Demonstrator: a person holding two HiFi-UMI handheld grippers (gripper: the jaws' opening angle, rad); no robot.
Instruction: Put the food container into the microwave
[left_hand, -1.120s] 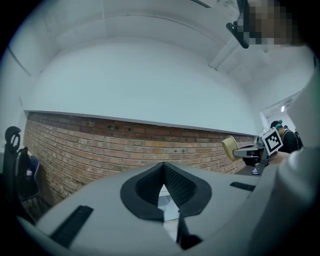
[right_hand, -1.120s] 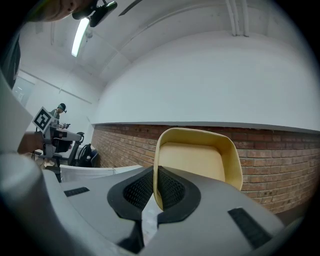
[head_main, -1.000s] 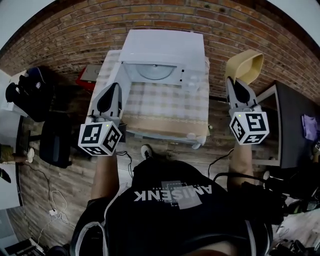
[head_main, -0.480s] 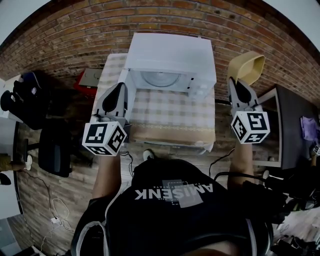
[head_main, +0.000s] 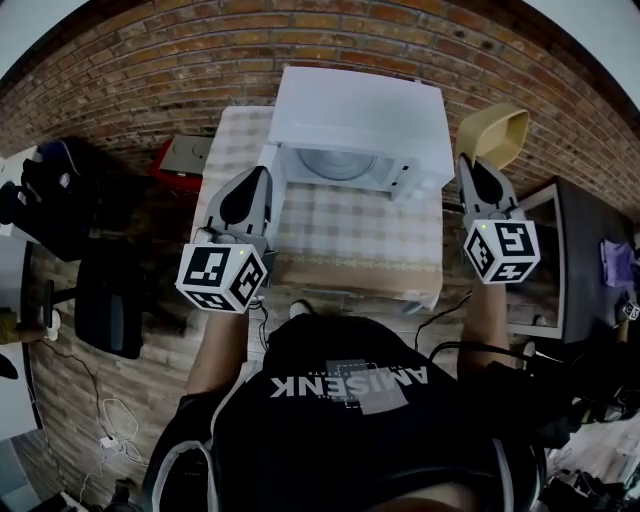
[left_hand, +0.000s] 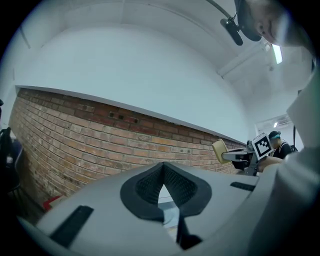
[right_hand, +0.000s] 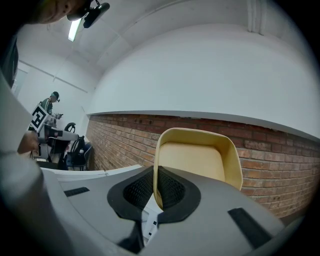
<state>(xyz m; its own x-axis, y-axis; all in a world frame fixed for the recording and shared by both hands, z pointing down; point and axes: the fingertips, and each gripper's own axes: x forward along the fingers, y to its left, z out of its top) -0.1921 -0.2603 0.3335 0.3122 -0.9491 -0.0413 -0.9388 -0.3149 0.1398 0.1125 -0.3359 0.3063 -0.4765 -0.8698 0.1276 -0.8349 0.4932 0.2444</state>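
Note:
A white microwave (head_main: 362, 105) stands at the back of a table with a checked cloth (head_main: 350, 225); its front is open and the glass turntable (head_main: 335, 163) shows inside. My right gripper (head_main: 478, 172) is held to the right of the table, beyond its edge, shut on the rim of a pale yellow food container (head_main: 497, 130). In the right gripper view the container (right_hand: 197, 160) stands on edge, one wall between the jaws. My left gripper (head_main: 247, 195) is shut and empty at the table's left side, beside the microwave's door (head_main: 268, 170).
A brick wall (head_main: 150, 60) runs behind the table. A black chair (head_main: 108, 290) and dark bags (head_main: 45, 190) sit at the left, a red item (head_main: 178, 155) by the table's corner, a dark desk (head_main: 590, 260) at the right. Cables (head_main: 100, 420) lie on the wooden floor.
The table and microwave have shifted right in the head view. My left gripper has moved right, closer to the microwave's door. The right gripper keeps its hold on the container, about where it was.

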